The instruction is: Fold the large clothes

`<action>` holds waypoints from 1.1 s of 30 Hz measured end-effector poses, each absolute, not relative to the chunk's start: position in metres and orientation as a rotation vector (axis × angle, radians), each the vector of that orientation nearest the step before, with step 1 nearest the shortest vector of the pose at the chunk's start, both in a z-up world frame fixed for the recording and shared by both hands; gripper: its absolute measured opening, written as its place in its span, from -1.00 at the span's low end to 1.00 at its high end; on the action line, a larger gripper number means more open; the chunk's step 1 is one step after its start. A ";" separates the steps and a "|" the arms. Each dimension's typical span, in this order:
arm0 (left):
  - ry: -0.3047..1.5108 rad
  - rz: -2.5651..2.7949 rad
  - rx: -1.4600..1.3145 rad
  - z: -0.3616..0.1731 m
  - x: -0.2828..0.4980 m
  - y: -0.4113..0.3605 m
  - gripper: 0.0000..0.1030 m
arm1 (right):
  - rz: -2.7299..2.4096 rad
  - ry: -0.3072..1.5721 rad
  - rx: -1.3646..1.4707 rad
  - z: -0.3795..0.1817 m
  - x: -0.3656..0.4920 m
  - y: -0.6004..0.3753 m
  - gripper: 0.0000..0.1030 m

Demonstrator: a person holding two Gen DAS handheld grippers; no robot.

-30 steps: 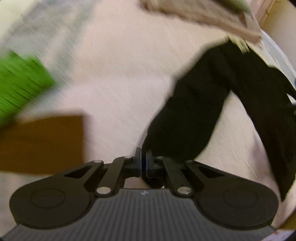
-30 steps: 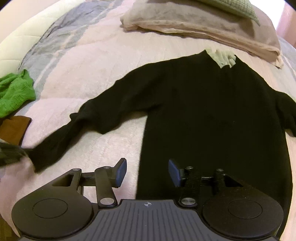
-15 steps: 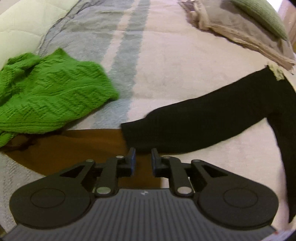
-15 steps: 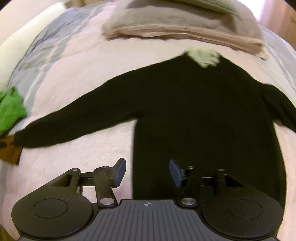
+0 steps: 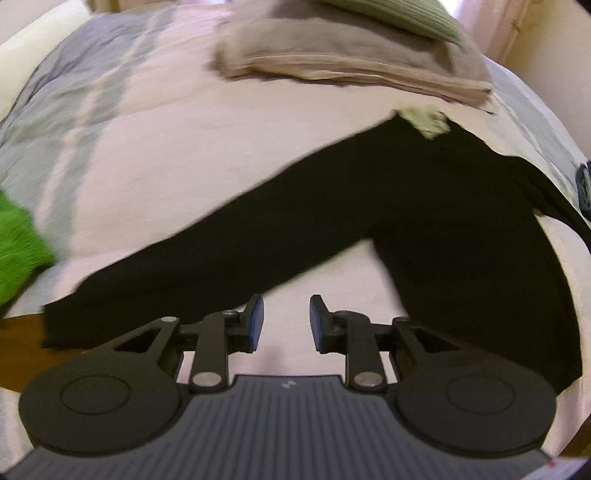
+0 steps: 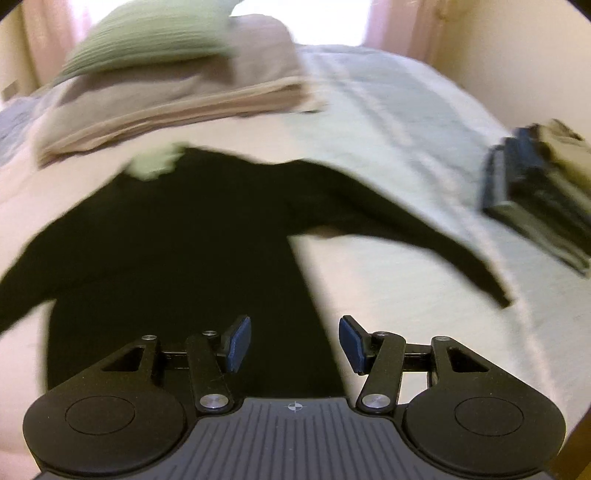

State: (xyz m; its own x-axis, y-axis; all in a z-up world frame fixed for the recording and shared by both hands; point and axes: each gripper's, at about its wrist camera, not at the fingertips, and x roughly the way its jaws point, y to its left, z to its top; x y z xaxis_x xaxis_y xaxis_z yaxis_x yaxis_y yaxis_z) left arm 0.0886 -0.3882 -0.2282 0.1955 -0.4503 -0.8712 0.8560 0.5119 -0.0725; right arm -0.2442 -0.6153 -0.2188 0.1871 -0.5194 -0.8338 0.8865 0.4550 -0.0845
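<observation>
1. Surface: a bed (image 5: 192,122) covered by a pale pink quilt with grey-blue stripes along its sides; cream walls and pink curtains close the room behind it.
2. At the head of the bed lies a beige pillow (image 5: 332,59) with a green ribbed cushion (image 5: 399,18) resting on top of it.
3. Task item: a black sweater (image 6: 177,240) spread flat on the quilt, neck toward the pillow, with a pale green collar (image 6: 155,162) showing at the neck.
4. The sweater's left sleeve (image 5: 207,254) runs out straight toward the left edge of the bed; its right sleeve (image 6: 413,229) runs out and down toward the right edge.
5. Left gripper (image 5: 283,323): the jaws stand apart and hold nothing. It hangs over bare quilt just below the left sleeve, between sleeve and sweater body.
6. Right gripper (image 6: 295,343): the jaws stand wide apart and hold nothing. It hangs over the lower right edge of the sweater body, the left pad over black fabric, the right pad over quilt.
7. Beside the left cuff lie a green knit garment (image 5: 18,247) and a brown garment (image 5: 18,343), the cuff reaching the brown one.
8. A stack of folded dark clothes (image 6: 539,195) sits near the right edge of the bed, apart from the right cuff. Both views are motion-blurred.
</observation>
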 end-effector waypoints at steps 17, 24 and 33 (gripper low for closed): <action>1.045 -1.111 0.733 -0.240 -0.182 -0.596 -0.46 | -0.674 1.184 0.246 -0.319 -0.420 -0.804 -1.00; 1.012 -1.101 0.740 -0.231 -0.197 -0.638 -0.46 | -0.840 0.975 0.474 -0.231 -0.463 -0.866 -1.00; 1.029 -1.062 0.753 -0.229 -0.213 -0.631 -0.43 | -0.995 0.995 0.349 -0.248 -0.457 -0.900 -0.22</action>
